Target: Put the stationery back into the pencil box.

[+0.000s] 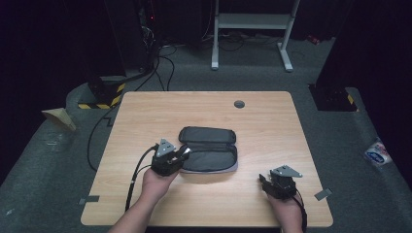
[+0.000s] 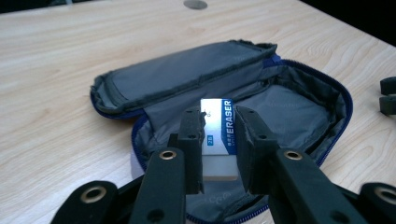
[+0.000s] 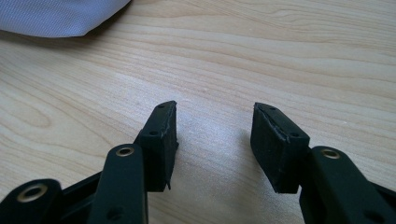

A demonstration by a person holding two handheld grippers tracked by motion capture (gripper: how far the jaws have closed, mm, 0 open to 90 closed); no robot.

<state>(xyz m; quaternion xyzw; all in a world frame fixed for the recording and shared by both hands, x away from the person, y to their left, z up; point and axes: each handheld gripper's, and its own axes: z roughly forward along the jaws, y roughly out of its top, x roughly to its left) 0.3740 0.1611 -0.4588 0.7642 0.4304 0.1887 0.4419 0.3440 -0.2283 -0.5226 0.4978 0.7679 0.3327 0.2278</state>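
A dark grey pencil case (image 1: 210, 148) lies unzipped on the wooden table (image 1: 272, 121), its lid folded back. My left gripper (image 1: 186, 151) hovers at the case's left end, shut on a white eraser (image 2: 217, 135) with a blue band reading ERASER. In the left gripper view the eraser stands upright between the jaws over the open case (image 2: 299, 112) and its grey lining. My right gripper (image 1: 263, 180) rests near the table's front right, open, with only bare wood (image 3: 215, 126) between its jaws. A corner of the pale case (image 3: 56, 16) shows at the upper left of the right gripper view.
A round grey cable grommet (image 1: 239, 104) sits in the table near its far edge. Grey tape tabs (image 1: 323, 194) mark the front corners. A white frame stand (image 1: 252, 29) is on the floor beyond the table, and cables (image 1: 160, 63) trail at the back left.
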